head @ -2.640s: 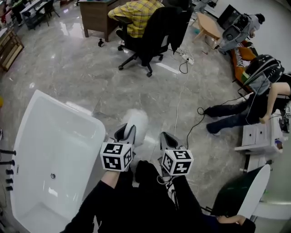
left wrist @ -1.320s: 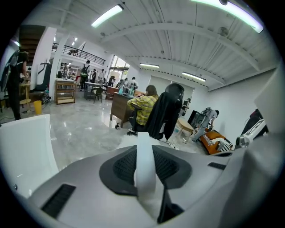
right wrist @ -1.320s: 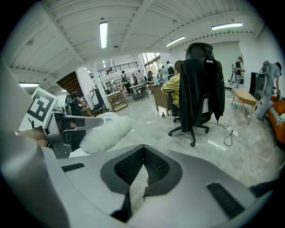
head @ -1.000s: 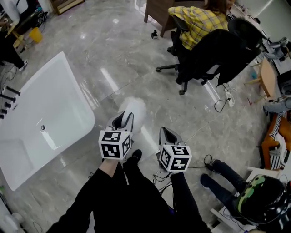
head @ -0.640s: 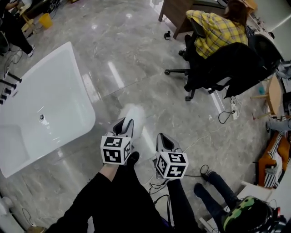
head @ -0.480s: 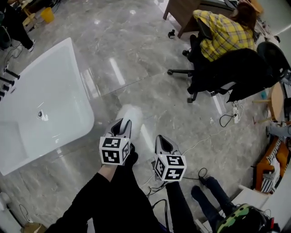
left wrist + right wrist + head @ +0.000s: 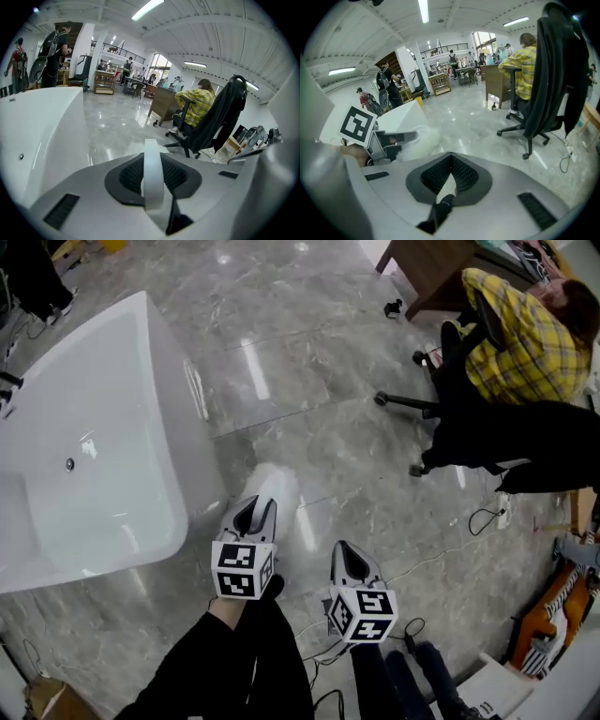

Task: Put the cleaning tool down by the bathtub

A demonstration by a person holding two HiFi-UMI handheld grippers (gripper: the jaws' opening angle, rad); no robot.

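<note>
The cleaning tool (image 7: 275, 486) is a white fluffy duster; it sticks out ahead of my left gripper (image 7: 251, 515), which is shut on its white handle (image 7: 152, 173). The white bathtub (image 7: 94, 427) stands to the left, its rounded end close beside the duster and the left gripper. In the left gripper view the bathtub's wall (image 7: 37, 136) fills the left side. My right gripper (image 7: 349, 563) hangs to the right of the left one, shut and holding nothing. The right gripper view shows the duster (image 7: 423, 138) held out toward the bathtub (image 7: 403, 115).
Grey polished stone floor (image 7: 309, 381) lies all around. A person in a yellow plaid shirt (image 7: 530, 334) sits on a black office chair (image 7: 487, 442) at the right, by a brown desk (image 7: 431, 268). Cables (image 7: 450, 549) trail on the floor at the right.
The view has swung round and the bathtub has come much closer to the left gripper and duster. Both grippers keep the same pose; the duster stays held.
</note>
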